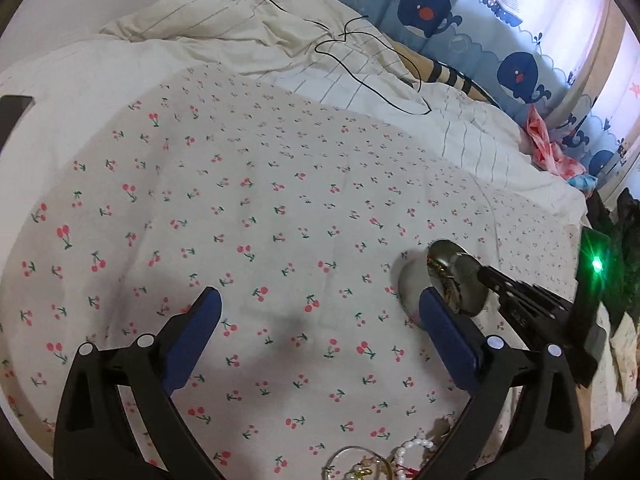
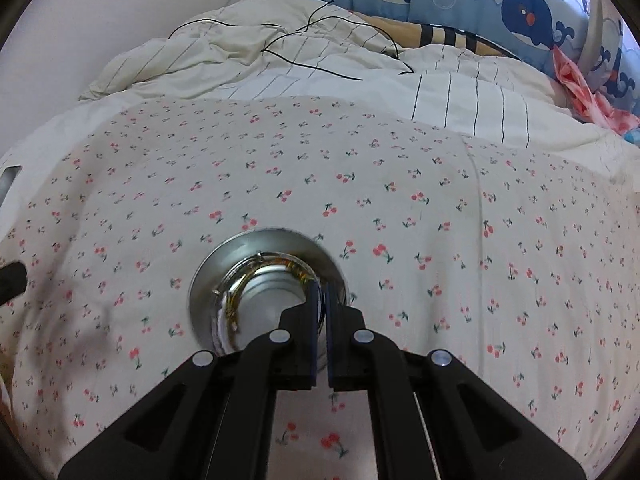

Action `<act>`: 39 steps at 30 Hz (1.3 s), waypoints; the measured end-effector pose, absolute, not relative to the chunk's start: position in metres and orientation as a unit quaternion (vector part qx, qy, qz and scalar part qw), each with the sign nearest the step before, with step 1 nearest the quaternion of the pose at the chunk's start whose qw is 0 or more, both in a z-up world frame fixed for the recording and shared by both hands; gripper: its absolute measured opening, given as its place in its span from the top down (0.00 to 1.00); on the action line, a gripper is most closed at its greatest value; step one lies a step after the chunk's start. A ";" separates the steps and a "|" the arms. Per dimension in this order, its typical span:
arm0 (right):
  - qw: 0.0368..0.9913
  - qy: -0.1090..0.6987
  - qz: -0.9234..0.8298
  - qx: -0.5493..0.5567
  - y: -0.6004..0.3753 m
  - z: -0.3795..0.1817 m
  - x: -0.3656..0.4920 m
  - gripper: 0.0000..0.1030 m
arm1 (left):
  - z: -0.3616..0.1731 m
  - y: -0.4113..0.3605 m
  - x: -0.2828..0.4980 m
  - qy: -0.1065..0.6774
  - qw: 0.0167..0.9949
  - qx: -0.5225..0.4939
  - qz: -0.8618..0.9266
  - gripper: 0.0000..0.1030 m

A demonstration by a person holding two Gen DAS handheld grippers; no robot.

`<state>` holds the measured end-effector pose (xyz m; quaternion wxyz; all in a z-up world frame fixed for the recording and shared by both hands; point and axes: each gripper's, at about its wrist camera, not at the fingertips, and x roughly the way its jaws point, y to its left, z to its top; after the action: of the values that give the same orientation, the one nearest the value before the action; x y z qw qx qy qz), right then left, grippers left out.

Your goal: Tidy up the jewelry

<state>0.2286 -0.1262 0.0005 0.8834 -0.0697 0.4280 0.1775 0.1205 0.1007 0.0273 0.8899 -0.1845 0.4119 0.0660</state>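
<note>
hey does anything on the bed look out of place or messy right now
Yes. A thin black cable straggles in loose loops across the rumpled striped duvet. Loose jewelry, including a pearl strand, lies in a heap on the cherry-print sheet, outside the metal bowl.

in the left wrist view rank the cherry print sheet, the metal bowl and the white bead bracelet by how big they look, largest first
1. cherry print sheet, which fills most of the view.
2. metal bowl, held at its rim by the right gripper.
3. white bead bracelet, though the frame edge and the left gripper cut it off, so its full size is unsure.
</note>
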 end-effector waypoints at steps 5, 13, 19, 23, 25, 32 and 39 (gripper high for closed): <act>0.877 0.438 0.179 -0.081 -0.114 -0.003 0.241 0.93 | 0.027 0.095 0.123 0.415 0.890 -0.181 0.057 0.08; 0.894 0.413 0.168 -0.051 -0.155 0.020 0.206 0.57 | 0.019 0.081 0.126 0.451 0.883 -0.128 0.034 0.08; 0.866 0.436 0.241 -0.034 -0.217 0.012 0.109 0.57 | 0.013 0.063 0.103 0.478 0.878 -0.034 0.001 0.08; 0.850 0.453 0.268 -0.016 -0.224 -0.001 0.082 0.57 | -0.013 0.071 0.070 0.511 0.858 -0.045 -0.026 0.08; 0.847 0.445 0.291 -0.025 -0.210 0.001 0.078 0.57 | -0.028 0.073 0.057 0.532 0.845 -0.044 -0.025 0.08; 0.832 0.441 0.327 -0.081 -0.173 -0.007 0.054 0.63 | -0.035 0.054 0.044 0.533 0.844 -0.001 -0.053 0.08; 0.819 0.457 0.332 -0.103 -0.158 -0.024 0.049 0.78 | -0.036 0.038 0.036 0.526 0.846 0.029 -0.081 0.08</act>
<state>0.0488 -0.1579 -0.0245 0.8188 -0.1031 0.4572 0.3315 0.0361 0.0377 -0.0364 0.8464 0.0292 0.5255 -0.0812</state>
